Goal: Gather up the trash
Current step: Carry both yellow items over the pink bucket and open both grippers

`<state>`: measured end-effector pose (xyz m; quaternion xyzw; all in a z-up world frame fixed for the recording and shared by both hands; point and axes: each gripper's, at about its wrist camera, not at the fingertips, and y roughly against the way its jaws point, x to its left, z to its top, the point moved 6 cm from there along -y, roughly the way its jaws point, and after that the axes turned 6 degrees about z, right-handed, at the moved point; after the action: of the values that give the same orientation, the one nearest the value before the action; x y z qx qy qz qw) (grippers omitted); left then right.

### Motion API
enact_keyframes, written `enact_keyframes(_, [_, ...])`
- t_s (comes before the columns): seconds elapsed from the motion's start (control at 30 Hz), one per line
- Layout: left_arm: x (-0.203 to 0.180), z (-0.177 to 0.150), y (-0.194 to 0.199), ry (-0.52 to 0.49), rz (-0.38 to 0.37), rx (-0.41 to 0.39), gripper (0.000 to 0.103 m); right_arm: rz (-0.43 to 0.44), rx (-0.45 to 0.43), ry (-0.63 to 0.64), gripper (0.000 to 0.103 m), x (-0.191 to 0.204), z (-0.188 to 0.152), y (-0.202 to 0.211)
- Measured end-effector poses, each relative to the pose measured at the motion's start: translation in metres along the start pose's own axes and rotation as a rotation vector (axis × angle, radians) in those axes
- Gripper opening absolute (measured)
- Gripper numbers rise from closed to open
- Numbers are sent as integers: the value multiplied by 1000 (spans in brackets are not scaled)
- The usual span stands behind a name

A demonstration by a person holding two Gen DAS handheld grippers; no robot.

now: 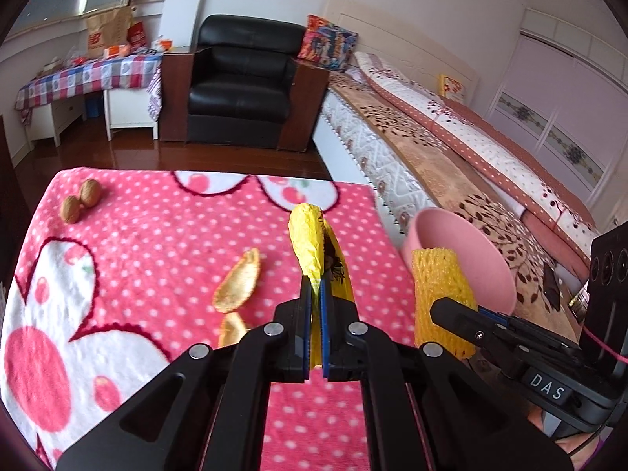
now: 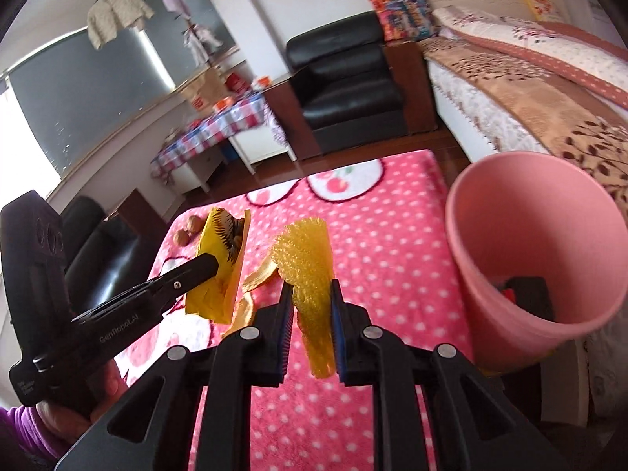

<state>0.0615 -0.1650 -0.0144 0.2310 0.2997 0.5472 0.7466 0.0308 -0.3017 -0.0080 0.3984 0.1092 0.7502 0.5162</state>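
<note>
Where tongs pinch, yellow wrapper (image 1: 310,243) creased; foam net (image 2: 310,274) dimpled

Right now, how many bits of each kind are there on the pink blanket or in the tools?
Walnuts: 2
Orange peel pieces: 2
Yellow wrapper: 1
Yellow foam net: 1
Total: 6

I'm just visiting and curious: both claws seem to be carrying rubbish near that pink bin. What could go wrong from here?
1. The right gripper pinches only the lower part of the springy yellow foam net; it might slip out before reaching the pink bin.
2. The left gripper holds the yellow wrapper by a thin edge, so it could drop.
3. The bin stands at the table's edge, beside the right gripper; a bump might tip it.
</note>
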Motion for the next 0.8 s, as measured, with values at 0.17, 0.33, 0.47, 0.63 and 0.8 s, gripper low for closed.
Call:
enact_keyframes(0.17, [-31,1,-4,-37,-40,1,3,-51,-54,-51,17,-20,-1,27])
enact_keyframes(0.33, [-63,5,-9,-80,-83,-5,3,-116,-104,-93,17,-46,1,50])
enact_keyframes(0.47, [-91,6,-17,-122,-110,-3,3,-155,-138,-131,17,-69,8,63])
enact_keyframes(0.63, [-126,7,-30,-179,-135,-1,3,-189,-175,-166,17,-97,18,76])
enact_keyframes(0.8, [-158,5,-48,-232,-147,10,3,-214,-182,-196,17,-127,24,78])
